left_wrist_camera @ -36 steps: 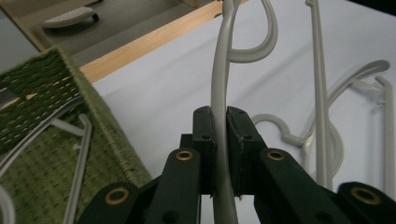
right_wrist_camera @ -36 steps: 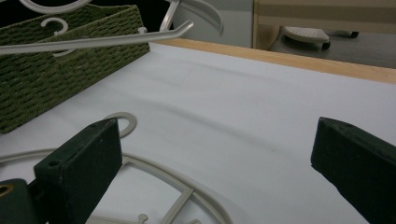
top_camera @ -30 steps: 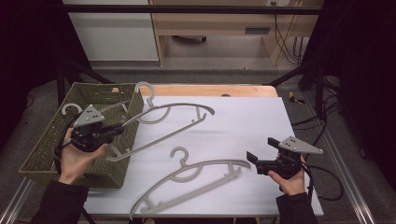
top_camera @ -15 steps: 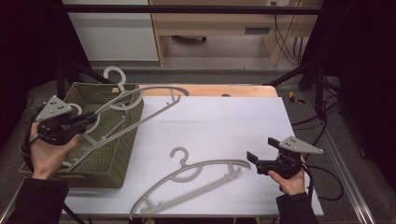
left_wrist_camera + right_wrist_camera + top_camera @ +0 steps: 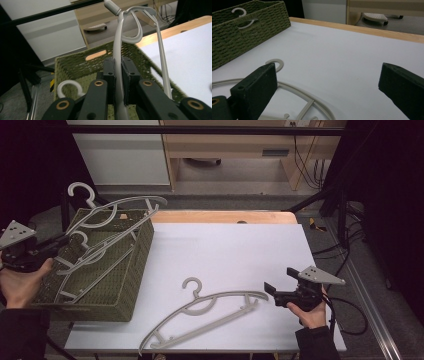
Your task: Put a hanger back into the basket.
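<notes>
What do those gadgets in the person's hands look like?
Both are black handheld tools. The left gripper and right gripper each carry a grey three-cornered plate on top. Up close, the flat black fingers hang on arms with brass-coloured rivets. A black cable trails from the right one. The person's sleeves are dark.

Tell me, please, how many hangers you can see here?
3: one on the table near the right tool; one held by the left tool over the basket; one inside it. More may be hidden.
</notes>
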The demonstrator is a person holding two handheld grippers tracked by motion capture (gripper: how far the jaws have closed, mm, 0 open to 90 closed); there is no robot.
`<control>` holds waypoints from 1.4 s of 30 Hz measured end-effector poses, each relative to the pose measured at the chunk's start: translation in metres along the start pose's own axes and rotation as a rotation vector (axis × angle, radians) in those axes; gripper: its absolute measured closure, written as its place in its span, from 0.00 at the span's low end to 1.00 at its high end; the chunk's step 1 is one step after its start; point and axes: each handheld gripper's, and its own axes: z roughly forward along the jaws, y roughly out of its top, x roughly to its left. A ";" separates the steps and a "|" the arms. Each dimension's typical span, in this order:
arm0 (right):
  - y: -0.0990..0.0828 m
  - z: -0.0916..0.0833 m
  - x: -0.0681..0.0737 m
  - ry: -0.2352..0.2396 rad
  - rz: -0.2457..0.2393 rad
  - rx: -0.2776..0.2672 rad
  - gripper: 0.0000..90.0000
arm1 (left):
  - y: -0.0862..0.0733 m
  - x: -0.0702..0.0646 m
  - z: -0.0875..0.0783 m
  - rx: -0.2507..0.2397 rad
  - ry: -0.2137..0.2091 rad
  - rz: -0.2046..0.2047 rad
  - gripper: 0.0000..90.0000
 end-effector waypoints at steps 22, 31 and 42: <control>-0.001 0.003 0.000 -0.004 0.003 0.012 0.03 | -0.045 0.047 0.000 0.055 0.054 -0.052 0.92; -0.001 0.003 0.000 -0.005 0.003 0.012 0.03 | -0.056 0.048 0.005 0.073 0.049 -0.060 0.92; -0.002 0.004 0.001 -0.005 0.000 0.017 0.03 | -0.072 0.046 0.018 0.149 0.074 -0.013 0.92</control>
